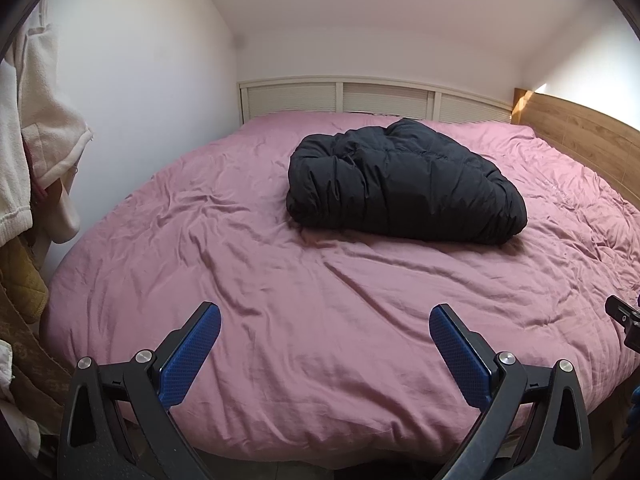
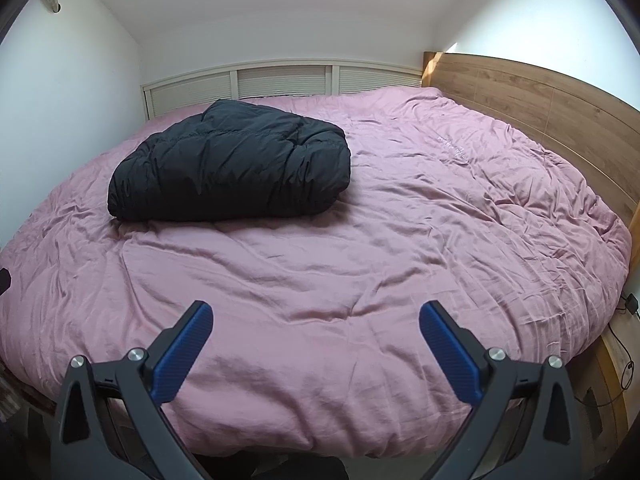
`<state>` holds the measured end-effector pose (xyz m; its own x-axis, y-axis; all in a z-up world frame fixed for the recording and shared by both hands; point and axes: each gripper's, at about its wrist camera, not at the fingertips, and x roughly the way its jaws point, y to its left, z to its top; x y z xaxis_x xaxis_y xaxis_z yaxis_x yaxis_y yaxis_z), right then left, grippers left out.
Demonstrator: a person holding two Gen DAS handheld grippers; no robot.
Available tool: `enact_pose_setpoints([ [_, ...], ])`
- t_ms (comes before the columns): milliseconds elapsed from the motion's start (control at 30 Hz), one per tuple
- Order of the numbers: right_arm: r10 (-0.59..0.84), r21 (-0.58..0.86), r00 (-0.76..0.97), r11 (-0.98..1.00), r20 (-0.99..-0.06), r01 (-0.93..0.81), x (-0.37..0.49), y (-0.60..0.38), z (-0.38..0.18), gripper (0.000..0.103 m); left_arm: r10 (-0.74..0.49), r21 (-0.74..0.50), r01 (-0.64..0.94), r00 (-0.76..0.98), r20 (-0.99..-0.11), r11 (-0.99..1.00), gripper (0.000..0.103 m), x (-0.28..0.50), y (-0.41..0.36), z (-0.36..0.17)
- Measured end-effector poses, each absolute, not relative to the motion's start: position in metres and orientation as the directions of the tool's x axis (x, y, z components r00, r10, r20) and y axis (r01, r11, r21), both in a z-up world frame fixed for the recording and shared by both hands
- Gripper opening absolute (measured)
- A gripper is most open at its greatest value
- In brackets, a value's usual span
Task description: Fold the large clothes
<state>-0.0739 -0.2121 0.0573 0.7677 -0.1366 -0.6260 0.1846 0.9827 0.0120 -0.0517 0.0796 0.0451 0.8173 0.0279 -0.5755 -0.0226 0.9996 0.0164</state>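
A black puffy jacket (image 1: pixel 404 184) lies folded in a thick bundle on the pink bed cover (image 1: pixel 280 280), toward the far side. It also shows in the right wrist view (image 2: pixel 232 168), at the far left of the bed cover (image 2: pixel 360 240). My left gripper (image 1: pixel 325 316) is open and empty, above the bed's near edge, well short of the jacket. My right gripper (image 2: pixel 316 312) is open and empty too, above the near edge, with the jacket far ahead to its left.
White and yellow clothes (image 1: pixel 24 160) hang at the left by the wall. A white slatted panel (image 1: pixel 340 98) stands behind the bed. A wooden headboard (image 2: pixel 540 96) runs along the right side. A cable and plug (image 2: pixel 628 312) lie on the floor at right.
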Motion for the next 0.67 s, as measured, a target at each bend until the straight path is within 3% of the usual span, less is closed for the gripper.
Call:
enact_pose_setpoints([
  [667,-0.138,0.002,0.772,0.984,-0.62,0.177,-0.0752,-0.216,0.051,0.103,0.023,0.004,-0.025,0.83,-0.558,1.0,0.102,-0.0562,0.0809,0.0455],
])
